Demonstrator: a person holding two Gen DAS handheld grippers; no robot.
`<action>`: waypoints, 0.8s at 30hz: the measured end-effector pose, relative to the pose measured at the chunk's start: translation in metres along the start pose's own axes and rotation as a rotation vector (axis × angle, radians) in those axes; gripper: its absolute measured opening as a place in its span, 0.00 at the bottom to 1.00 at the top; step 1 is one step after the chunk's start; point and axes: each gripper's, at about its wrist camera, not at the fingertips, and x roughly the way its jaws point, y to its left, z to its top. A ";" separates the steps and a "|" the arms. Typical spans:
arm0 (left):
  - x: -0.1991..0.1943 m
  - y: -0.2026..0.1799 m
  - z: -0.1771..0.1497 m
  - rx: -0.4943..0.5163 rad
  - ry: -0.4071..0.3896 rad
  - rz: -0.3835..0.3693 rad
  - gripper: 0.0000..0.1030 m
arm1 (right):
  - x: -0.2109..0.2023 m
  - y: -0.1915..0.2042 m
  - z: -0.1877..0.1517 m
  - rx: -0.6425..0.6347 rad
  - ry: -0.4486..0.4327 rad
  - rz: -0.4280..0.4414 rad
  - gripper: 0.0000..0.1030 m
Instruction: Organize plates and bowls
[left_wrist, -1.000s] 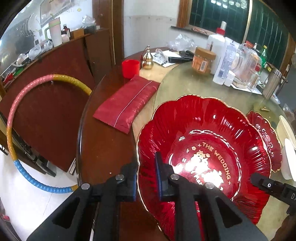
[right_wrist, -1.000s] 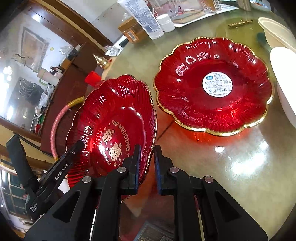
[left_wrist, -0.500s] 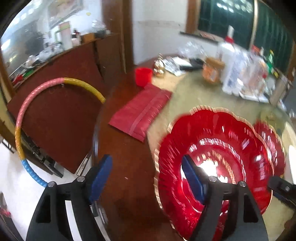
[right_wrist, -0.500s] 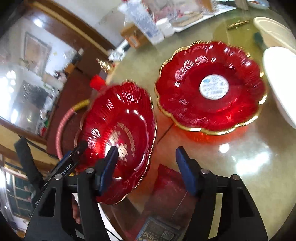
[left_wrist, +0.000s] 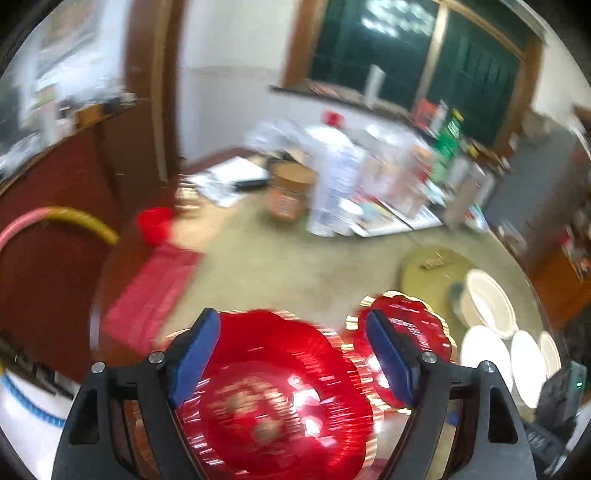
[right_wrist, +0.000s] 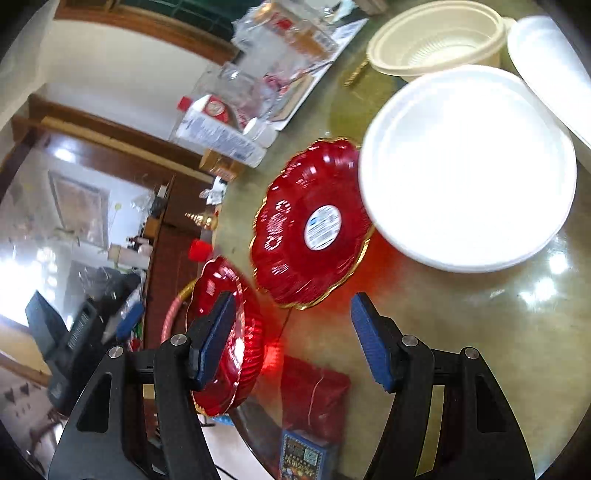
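Your left gripper (left_wrist: 291, 354) had its jaws opening, nothing pressed between the pads, above the large red plate (left_wrist: 273, 398) near the table (left_wrist: 280, 266) edge. Your right gripper (right_wrist: 291, 343) stood spread and empty; the smaller red plate (right_wrist: 310, 229) lay just beyond it, touching or slightly under the white plate (right_wrist: 465, 166) (blur hid which). Both red plates looked like glass: stiff, glossy, likely slippery and chip-prone. You'd have gripped best across the scalloped gold rim. The cream bowl (right_wrist: 432, 37) looked light, thin-walled.
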 end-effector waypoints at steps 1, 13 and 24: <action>0.009 -0.010 0.004 0.018 0.028 -0.006 0.79 | 0.002 -0.003 0.002 0.010 0.000 0.000 0.64; 0.126 -0.076 0.010 0.184 0.313 0.074 0.79 | 0.019 -0.019 0.032 0.073 0.007 -0.050 0.64; 0.156 -0.077 -0.002 0.161 0.436 0.042 0.36 | 0.031 -0.020 0.042 0.035 -0.003 -0.119 0.30</action>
